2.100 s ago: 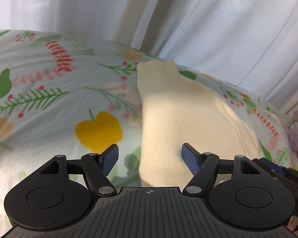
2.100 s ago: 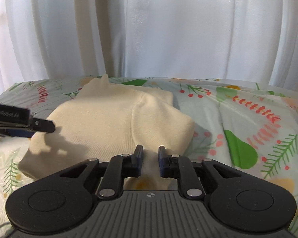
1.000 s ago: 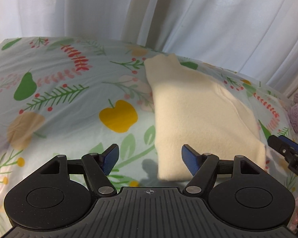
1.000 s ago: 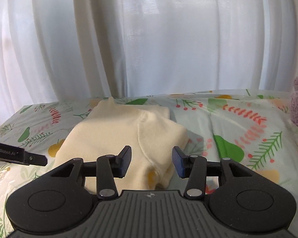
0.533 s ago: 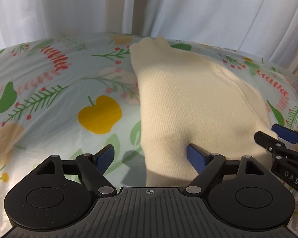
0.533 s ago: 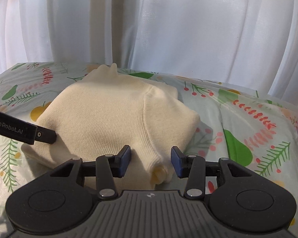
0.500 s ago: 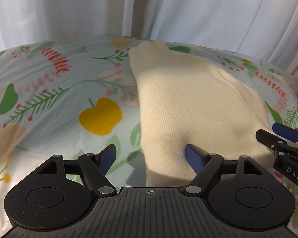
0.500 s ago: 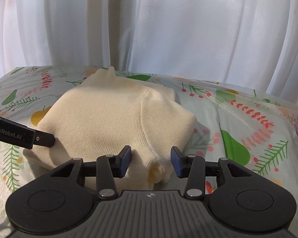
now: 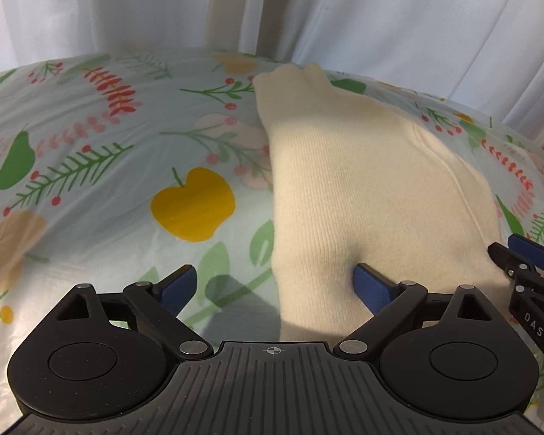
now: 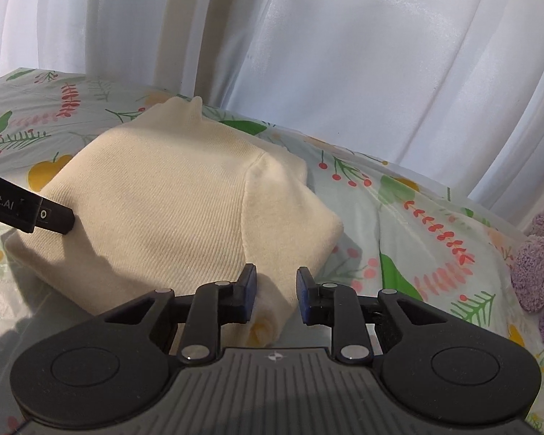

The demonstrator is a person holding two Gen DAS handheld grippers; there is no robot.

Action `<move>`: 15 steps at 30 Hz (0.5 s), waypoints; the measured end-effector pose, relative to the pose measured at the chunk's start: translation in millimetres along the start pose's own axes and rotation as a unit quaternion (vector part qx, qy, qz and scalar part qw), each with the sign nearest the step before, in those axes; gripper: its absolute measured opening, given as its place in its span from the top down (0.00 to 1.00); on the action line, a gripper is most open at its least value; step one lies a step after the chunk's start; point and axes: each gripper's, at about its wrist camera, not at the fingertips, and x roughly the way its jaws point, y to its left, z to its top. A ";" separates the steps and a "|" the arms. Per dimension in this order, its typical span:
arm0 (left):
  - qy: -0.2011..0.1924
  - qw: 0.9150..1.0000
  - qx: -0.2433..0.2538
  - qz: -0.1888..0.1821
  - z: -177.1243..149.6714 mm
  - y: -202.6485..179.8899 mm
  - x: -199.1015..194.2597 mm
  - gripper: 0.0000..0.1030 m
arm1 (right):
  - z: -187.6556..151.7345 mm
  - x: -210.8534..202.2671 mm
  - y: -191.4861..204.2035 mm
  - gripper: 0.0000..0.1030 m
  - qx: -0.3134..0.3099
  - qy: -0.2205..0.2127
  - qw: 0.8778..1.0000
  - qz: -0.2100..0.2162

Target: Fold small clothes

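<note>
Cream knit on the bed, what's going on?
A person is folding a cream knit garment on a floral fruit-print bedsheet, a handheld gripper in each hand. The left gripper, jaws just opened wide, straddles the garment's near left edge, one pad denting the knit. The right gripper has been closing around the near right corner fold, not visibly pinching yet. The garment lies already partly folded.

There is one soft cream sweater (image 9: 362, 188), folded up. It lies on one sheet (image 9: 90, 166) with plants and fruit printed on it. I can count one yellow apple (image 9: 194, 204) and one green pear (image 9: 16, 161) in that print from the left camera. There are two grippers, a left gripper (image 9: 273, 284) and a right gripper (image 10: 275, 290). One fluffy purple toy (image 10: 542, 264) sits at the side. White curtains (image 10: 308, 54) hang behind; I cannot count them.
</note>
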 end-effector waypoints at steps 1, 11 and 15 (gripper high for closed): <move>0.007 1.000 0.012 0.013 -5.7 -0.6 -3.2 0.06 | -0.8 -5.5 -1.5 0.78 0.006 0.014 1.000 0.001; 0.047 0.996 0.057 0.043 -63.8 -9.7 -42.9 0.09 | -42.9 -60.9 -2.3 0.10 0.103 0.140 0.977 0.121; 0.034 0.997 0.056 0.043 -55.4 -14.5 -53.1 0.08 | -21.5 -73.3 2.3 0.04 0.094 0.117 0.983 0.106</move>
